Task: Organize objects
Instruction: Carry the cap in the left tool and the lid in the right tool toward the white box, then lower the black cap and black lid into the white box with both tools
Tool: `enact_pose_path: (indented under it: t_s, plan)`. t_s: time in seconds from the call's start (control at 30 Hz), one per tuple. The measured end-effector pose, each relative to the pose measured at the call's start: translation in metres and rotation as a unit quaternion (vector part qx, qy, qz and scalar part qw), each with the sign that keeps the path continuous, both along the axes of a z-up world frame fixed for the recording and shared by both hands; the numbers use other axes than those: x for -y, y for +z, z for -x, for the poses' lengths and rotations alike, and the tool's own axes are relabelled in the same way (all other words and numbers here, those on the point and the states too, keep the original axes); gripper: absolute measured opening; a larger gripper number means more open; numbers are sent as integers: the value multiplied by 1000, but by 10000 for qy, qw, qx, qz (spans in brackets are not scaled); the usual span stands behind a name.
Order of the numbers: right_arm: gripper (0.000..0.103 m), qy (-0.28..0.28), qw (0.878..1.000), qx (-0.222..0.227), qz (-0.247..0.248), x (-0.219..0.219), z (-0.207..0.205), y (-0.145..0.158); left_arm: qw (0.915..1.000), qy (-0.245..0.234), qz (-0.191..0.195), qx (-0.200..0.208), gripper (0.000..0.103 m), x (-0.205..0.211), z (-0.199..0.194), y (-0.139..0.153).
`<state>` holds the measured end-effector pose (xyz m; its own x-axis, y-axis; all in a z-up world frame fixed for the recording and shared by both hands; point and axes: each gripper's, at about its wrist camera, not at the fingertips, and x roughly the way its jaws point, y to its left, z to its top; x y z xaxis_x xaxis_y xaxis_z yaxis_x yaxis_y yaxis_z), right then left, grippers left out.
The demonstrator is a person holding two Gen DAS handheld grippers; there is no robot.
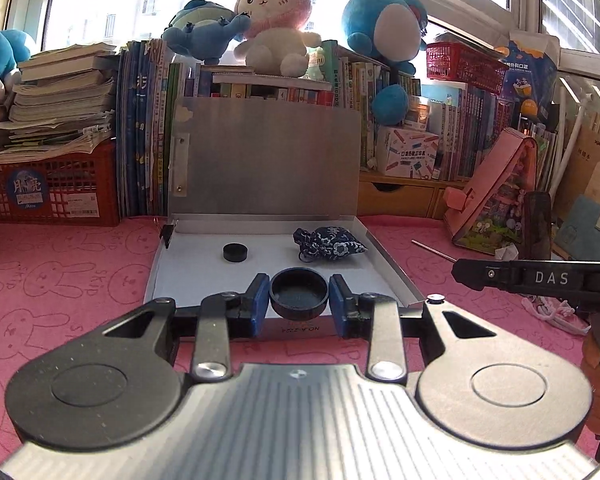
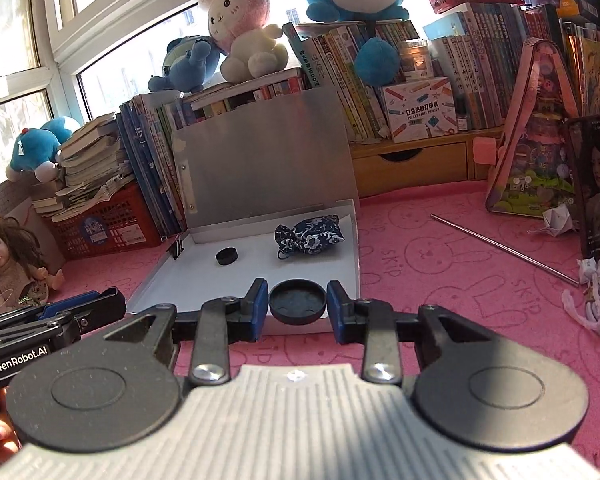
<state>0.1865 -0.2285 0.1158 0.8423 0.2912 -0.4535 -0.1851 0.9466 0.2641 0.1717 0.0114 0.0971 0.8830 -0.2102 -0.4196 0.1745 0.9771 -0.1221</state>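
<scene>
Black and round, a shallow dish (image 1: 299,300) sits between the blue fingers (image 1: 260,300) of the left gripper (image 1: 299,285). The pads rest against its sides, so the fingers are closed on it, and its hollow faces up. It hangs at the near edge of an open metal case (image 1: 384,264) whose lid (image 1: 268,152) stands upright against a row of books (image 1: 380,76). The right gripper (image 2: 297,286) has its own fingers (image 2: 338,304) closed in the same way on a flat black cap (image 2: 297,304), likewise at the near edge of the case's white floor. In the left wrist view the right gripper shows only as a dark bar to the right of the case, and whatever it carries is hidden there. Inside the case, a small black puck (image 1: 236,252) lies toward the back left. A blue floral drawstring pouch (image 1: 328,242) lies toward the back right, well apart from the puck. A black binder clip (image 2: 177,249) grips the case's back left corner. Beneath it all is a desk covered with a pink cloth (image 1: 60,280) printed with rabbit outlines. On the cloth to the right of the case lies a thin metal rod (image 2: 500,248), and a doll (image 2: 12,264) sits at the far left beside a red crate (image 2: 112,220). A pink and white plush rabbit (image 1: 272,20) is perched on top of the books.
</scene>
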Motion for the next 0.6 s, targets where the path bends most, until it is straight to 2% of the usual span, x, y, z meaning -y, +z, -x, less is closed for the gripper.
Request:
enact_pose_path:
  t_s: [0.27, 0.6]
  plan:
    - [37, 31, 9987, -394, -307, 6, -56, 2, 9989, 55, 211, -423, 38, -3, -66, 1]
    - [37, -14, 9923, -1104, -558, -1, -124, -28, 9942, 313, 254, -1001, 38, 5, -135, -36]
